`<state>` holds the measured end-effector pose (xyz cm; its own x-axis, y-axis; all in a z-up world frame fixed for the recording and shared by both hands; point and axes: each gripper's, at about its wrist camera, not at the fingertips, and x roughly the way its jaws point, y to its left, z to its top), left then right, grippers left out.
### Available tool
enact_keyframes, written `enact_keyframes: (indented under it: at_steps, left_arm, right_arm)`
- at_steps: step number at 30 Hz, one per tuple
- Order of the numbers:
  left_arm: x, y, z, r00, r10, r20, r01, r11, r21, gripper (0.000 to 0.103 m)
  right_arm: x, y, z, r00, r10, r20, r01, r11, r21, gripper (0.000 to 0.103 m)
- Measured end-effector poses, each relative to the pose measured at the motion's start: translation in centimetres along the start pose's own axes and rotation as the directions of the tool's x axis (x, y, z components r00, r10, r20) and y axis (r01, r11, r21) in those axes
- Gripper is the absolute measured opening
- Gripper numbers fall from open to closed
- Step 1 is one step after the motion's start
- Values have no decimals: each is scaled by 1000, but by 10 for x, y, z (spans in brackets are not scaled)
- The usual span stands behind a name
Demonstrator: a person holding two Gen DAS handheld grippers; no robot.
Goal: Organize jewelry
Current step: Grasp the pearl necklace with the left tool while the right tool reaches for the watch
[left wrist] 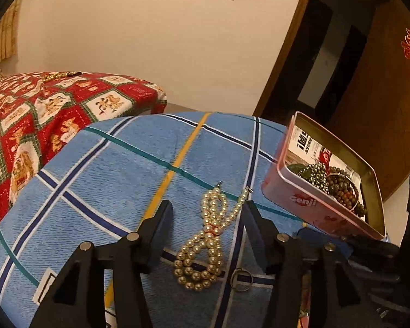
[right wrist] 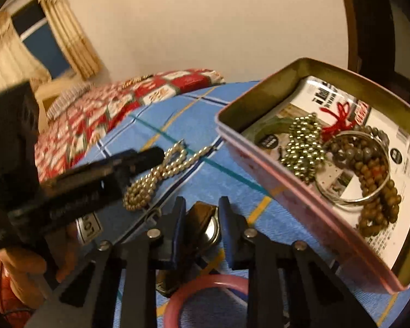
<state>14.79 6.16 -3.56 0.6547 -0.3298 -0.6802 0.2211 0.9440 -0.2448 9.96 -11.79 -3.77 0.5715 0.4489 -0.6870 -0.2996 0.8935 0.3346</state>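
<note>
The left gripper stands with its fingers well apart, straddling the pearl necklace in the lower middle of its frame without pressing it. The right gripper, low in its own view, has its fingers drawn close around a dark, shiny piece, a watch by my guess; contact looks likely. A pink bangle lies below on the blue sheet. At right, the tin already holds green beads, brown beads and a silver bangle. Roughly half seems sorted.
</note>
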Motion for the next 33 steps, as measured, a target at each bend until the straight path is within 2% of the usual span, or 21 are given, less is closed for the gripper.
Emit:
enact_keyframes:
  at_steps: [4, 6, 7, 8, 9, 10, 11, 13, 15, 20, 21, 23, 24, 26, 27, 28, 30, 33]
  left_arm:
    - [12, -1, -1, 998, 13, -62, -13, 1000, 3, 54]
    - [13, -1, -2, 998, 9, -63, -9, 1000, 6, 54]
    - [13, -1, -2, 998, 9, -66, -8, 1000, 7, 49]
    - [14, -1, -2, 998, 11, -69, -11, 1000, 8, 36]
    - [15, -2, -2, 997, 10, -73, -9, 1000, 9, 29]
    - [16, -2, -3, 997, 0, -77, 0, 1000, 11, 18]
    - [17, -3, -3, 996, -25, -85, 26, 1000, 15, 14]
    - [17, -5, -3, 996, -34, -88, 36, 999, 29, 13]
    - [16, -7, -4, 996, -28, -87, 31, 999, 40, 12]
    - [9, -3, -3, 998, -47, -42, 47, 999, 8, 6]
    - [6, 0, -2, 998, -47, -28, 47, 999, -4, 6]
    - [0, 5, 0, 998, -55, 16, 56, 998, -31, 6]
    - [-5, 8, 2, 997, -55, 47, 57, 998, -40, 6]
    - [-16, 13, 4, 992, -59, 113, 66, 996, -59, 6]
    - [-20, 16, 6, 988, -64, 140, 75, 994, -74, 6]
    - [-25, 19, 7, 984, -68, 165, 84, 992, -93, 6]
    - [-31, 25, 8, 977, -70, 199, 97, 987, -125, 6]
    - [-39, 32, 10, 968, -84, 236, 123, 980, -158, 5]
  right_arm:
    - [-16, -5, 4, 996, 50, 71, -53, 998, 40, 24]
    - [-26, -4, 6, 991, 69, 112, -74, 996, 46, 24]
    - [-31, -4, 7, 986, 84, 141, -92, 995, 48, 24]
    - [-36, -3, 8, 981, 99, 167, -108, 993, 49, 24]
    - [-42, -2, 9, 973, 114, 201, -126, 991, 50, 24]
    - [-46, -1, 11, 967, 119, 223, -133, 990, 50, 23]
    - [-52, -1, 11, 961, 122, 250, -138, 989, 49, 23]
    - [-55, -1, 13, 953, 128, 275, -149, 987, 57, 8]
    - [-55, -4, 14, 946, 149, 287, -177, 981, 74, 8]
    - [-42, -9, 17, 949, 172, 265, -208, 972, 114, 9]
    - [-45, -12, 15, 948, 175, 265, -212, 971, 115, 13]
    - [-47, -9, 14, 953, 168, 254, -198, 975, 98, 15]
    - [-43, -5, 15, 962, 156, 225, -176, 982, 70, 20]
    - [-38, 4, 15, 978, 115, 173, -120, 992, 22, 43]
    - [-35, 10, 13, 986, 83, 142, -82, 997, -12, 64]
    - [-33, 14, 10, 991, 59, 122, -55, 998, -38, 72]
    - [-30, 20, 2, 996, -17, 83, 24, 996, -88, 72]
    - [-20, 12, -10, 995, -91, 28, 92, 994, -66, 69]
